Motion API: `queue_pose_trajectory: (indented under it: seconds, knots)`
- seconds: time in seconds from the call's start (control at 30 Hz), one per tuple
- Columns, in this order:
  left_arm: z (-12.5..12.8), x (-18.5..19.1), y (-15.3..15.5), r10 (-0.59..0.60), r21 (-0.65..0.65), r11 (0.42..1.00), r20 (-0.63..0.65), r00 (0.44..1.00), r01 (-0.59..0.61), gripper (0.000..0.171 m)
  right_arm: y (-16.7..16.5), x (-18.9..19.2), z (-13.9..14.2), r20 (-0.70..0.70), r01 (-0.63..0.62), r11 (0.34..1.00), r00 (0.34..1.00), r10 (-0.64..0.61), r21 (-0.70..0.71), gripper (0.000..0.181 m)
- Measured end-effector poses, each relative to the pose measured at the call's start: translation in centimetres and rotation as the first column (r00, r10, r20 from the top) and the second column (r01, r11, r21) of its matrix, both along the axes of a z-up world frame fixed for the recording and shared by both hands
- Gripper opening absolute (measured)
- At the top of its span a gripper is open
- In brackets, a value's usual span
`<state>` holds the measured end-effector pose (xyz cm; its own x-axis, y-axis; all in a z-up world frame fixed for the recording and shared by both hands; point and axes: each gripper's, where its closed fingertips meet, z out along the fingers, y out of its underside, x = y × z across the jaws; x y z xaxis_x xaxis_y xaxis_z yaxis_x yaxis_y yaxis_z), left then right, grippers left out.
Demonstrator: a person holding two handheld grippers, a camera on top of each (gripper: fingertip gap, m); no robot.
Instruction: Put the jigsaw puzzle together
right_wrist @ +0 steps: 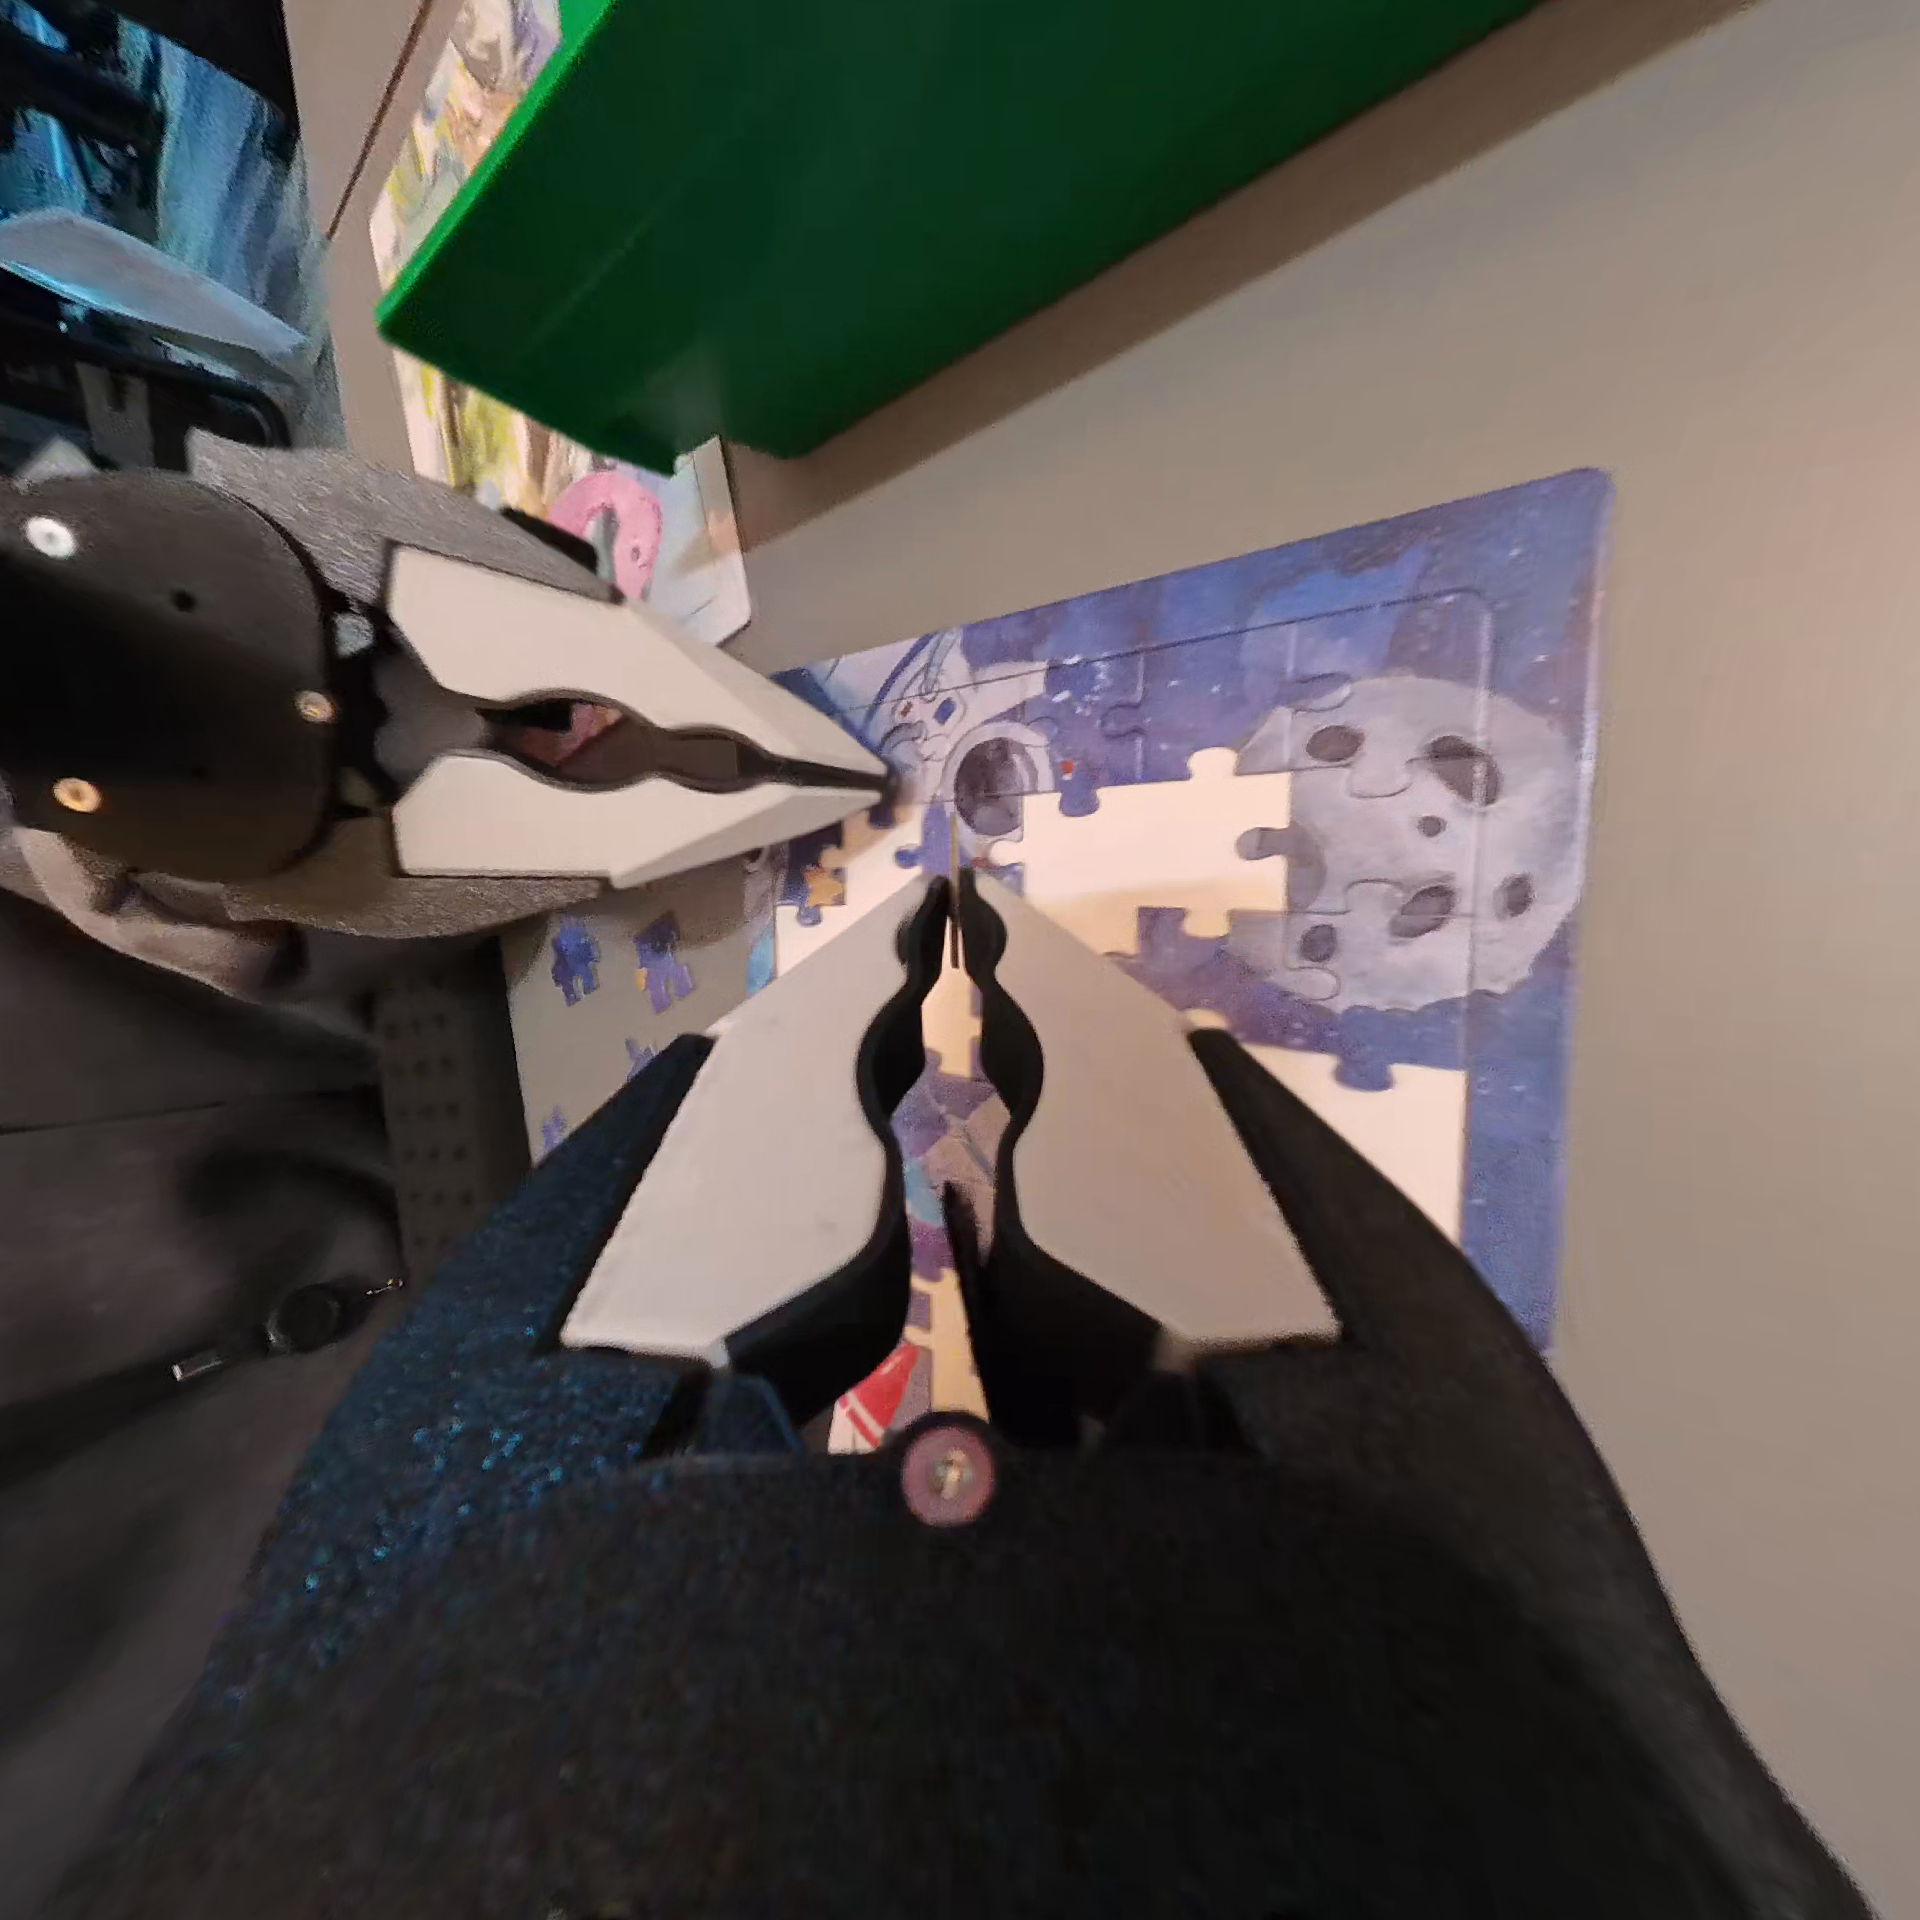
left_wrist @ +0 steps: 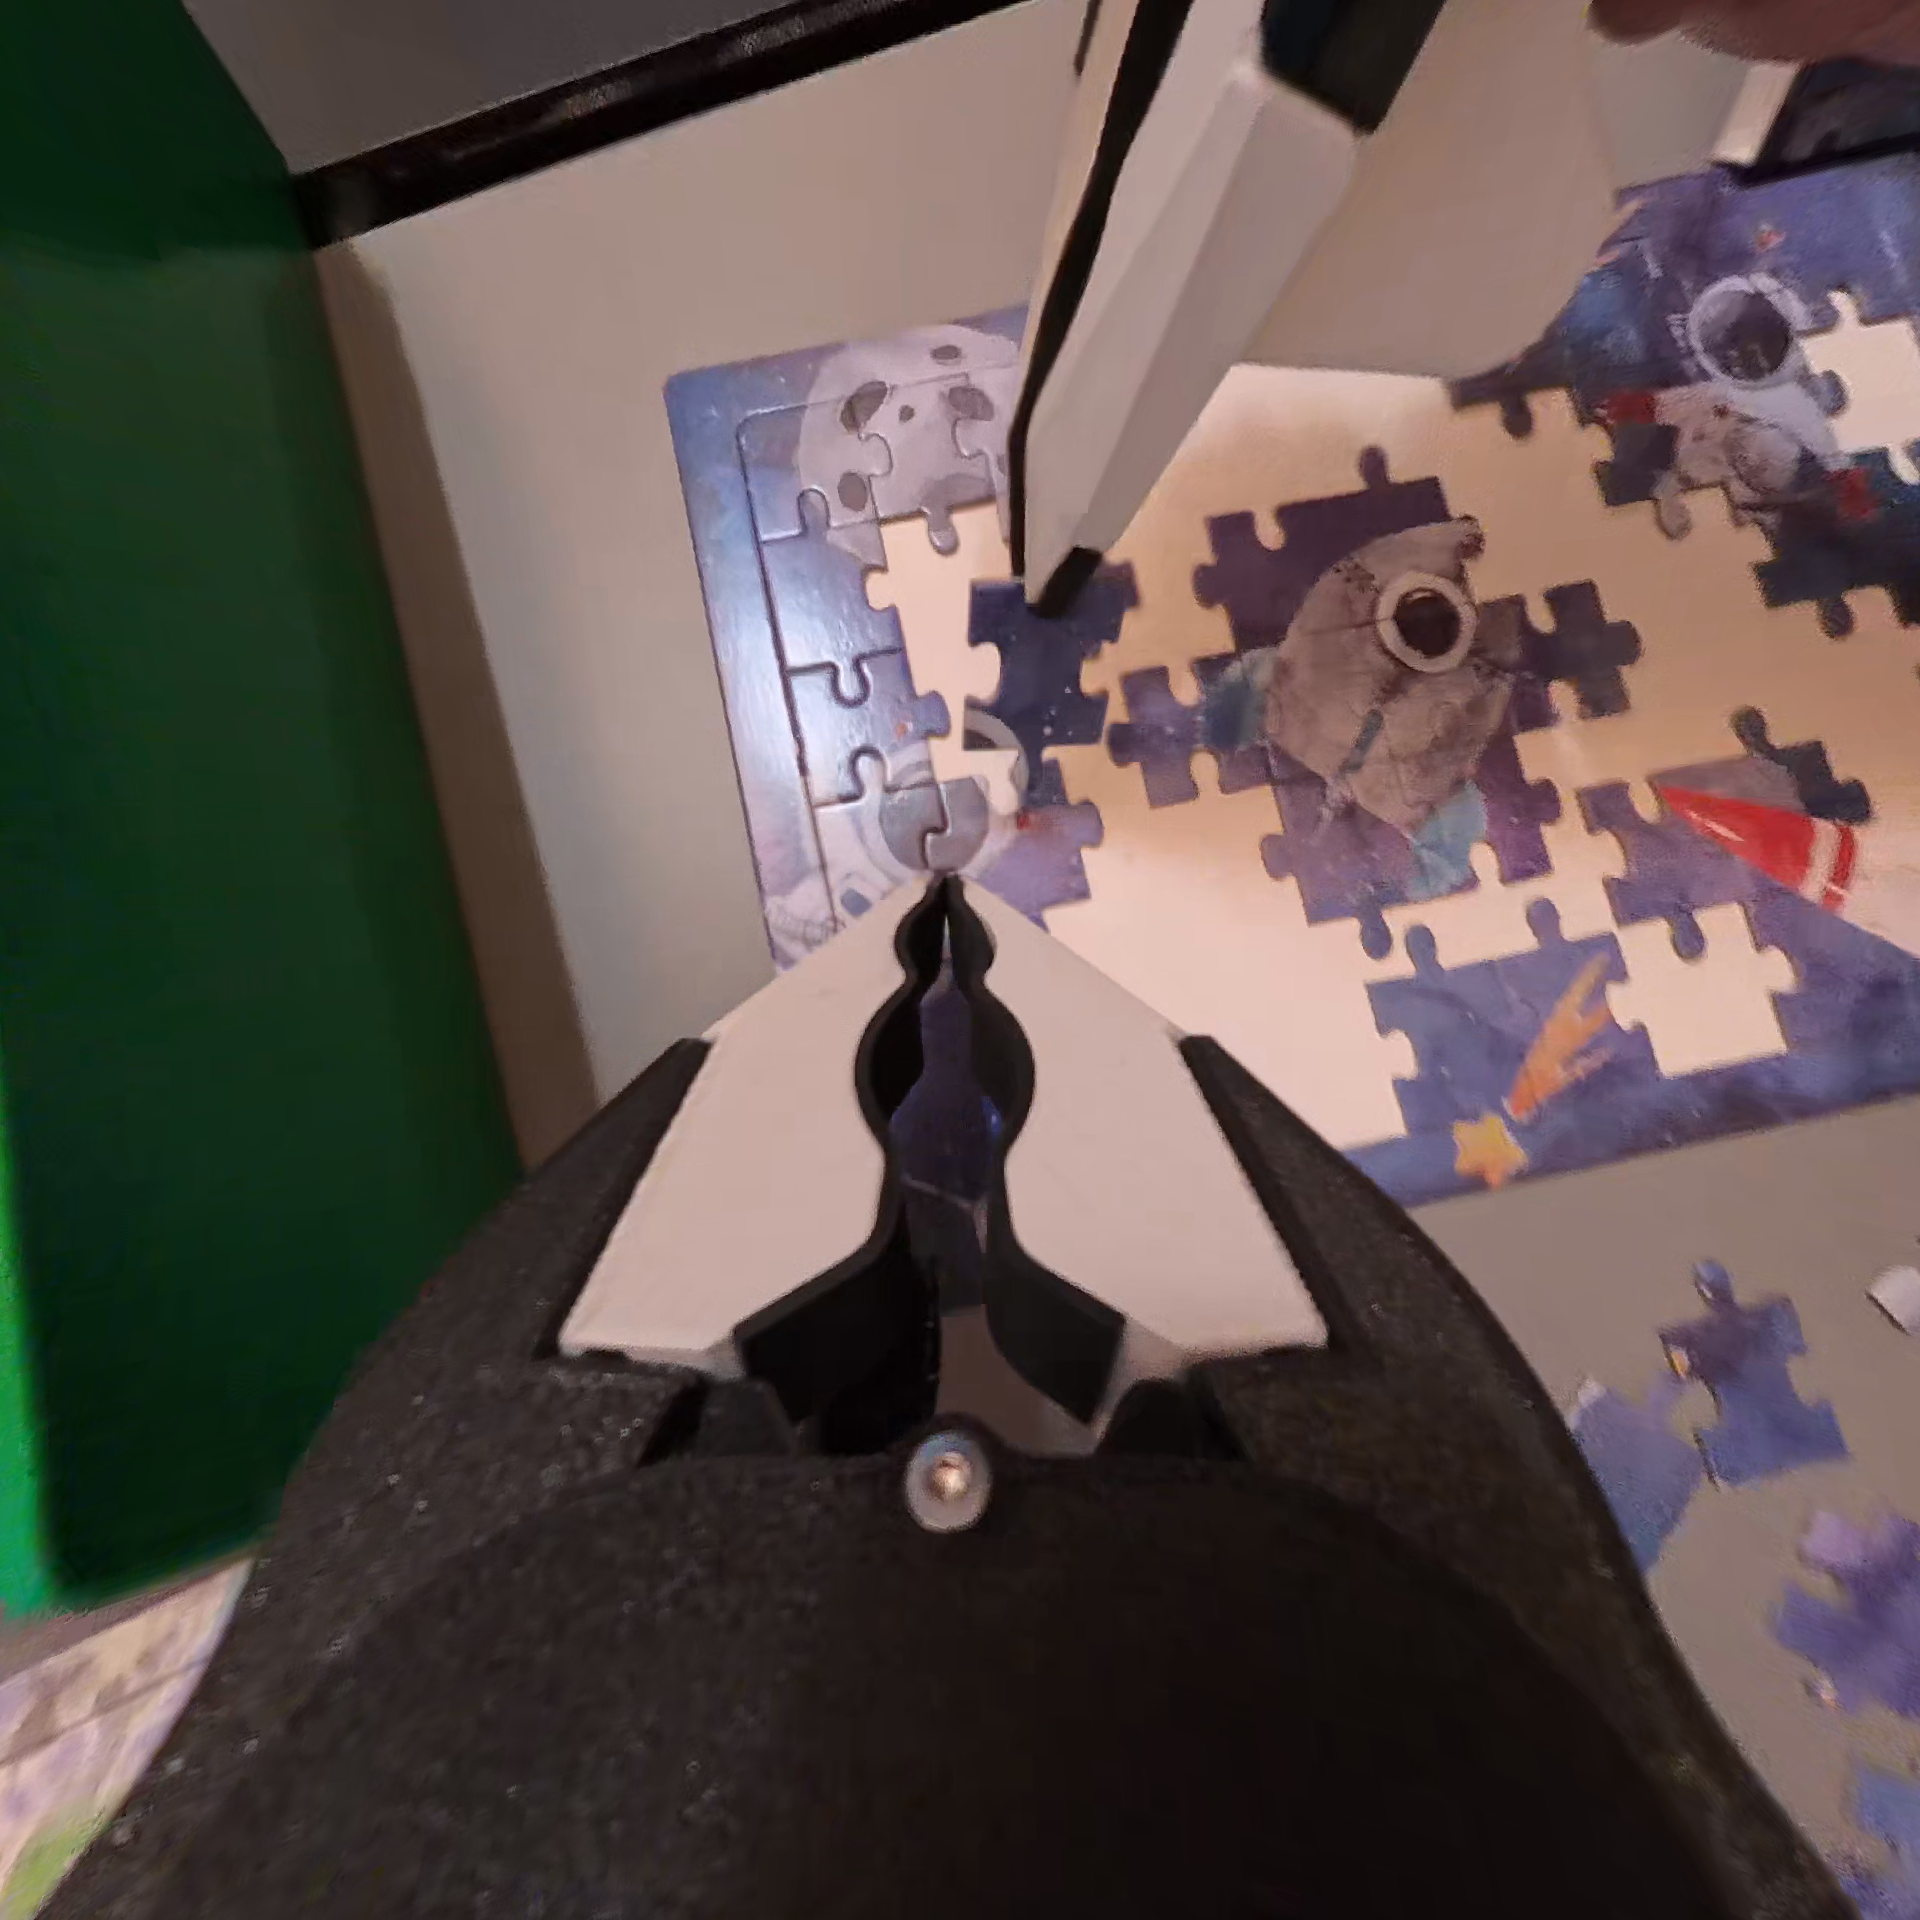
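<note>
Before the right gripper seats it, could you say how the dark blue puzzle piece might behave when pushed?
The dark blue puzzle piece probably stays stiff: it shows as a thin straight edge in the right gripper. Flat and thin, it is likely light and may slide on the puzzle tray, not roll.

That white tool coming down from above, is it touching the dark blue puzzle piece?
Touching. The left wrist view shows the right tool tip pressed on the dark blue piece.
</note>
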<state>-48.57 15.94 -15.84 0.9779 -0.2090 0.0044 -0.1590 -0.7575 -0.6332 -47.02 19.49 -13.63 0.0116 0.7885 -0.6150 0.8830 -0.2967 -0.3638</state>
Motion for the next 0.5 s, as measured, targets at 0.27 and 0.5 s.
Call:
queue_pose_trajectory:
  seconds: [0.27, 0.5]
  knots:
    - [-1.3, 0.2, 0.9, 0.015, 0.028, 0.999, 0.025, 1.000, -0.015, 0.000, 1.1, -0.6, -1.8, 0.040, -0.023, 0.998, 0.999, 0.026, -0.066, 0.003]
    - [-1.3, 0.2, 0.9, 0.020, 0.045, 0.999, 0.049, 0.999, -0.022, 0.000, 2.3, -0.6, -3.8, 0.113, -0.083, 0.984, 0.991, 0.065, 0.159, 0.013]
